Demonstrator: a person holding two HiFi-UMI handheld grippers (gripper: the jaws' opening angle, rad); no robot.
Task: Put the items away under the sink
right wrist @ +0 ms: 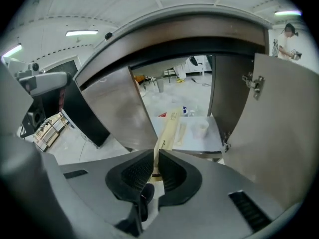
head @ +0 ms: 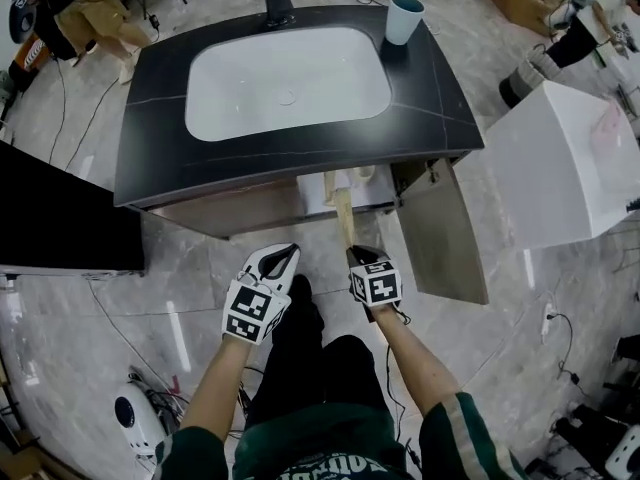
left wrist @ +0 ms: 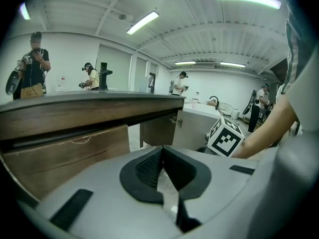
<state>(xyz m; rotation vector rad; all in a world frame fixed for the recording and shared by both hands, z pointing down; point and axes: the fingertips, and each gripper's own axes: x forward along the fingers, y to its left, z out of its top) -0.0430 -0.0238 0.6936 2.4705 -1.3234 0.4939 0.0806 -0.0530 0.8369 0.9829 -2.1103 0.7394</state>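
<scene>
Right tongs [head: 362, 256] closed tight on the near end of a long flat cream packet [head: 344, 218], at frame centre. Its far end is pointed into the open wooden cupboard [head: 410, 176] beneath the white sink [head: 250, 88], presumably for sliding in. Left tongs [head: 284, 256] shut, empty, held clear.

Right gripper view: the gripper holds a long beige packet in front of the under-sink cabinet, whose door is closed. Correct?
Not quite: the cabinet door is open, swung out to the right, as the right gripper view shows. The rest holds: the right gripper is shut on the long beige packet in front of the opening.
</scene>
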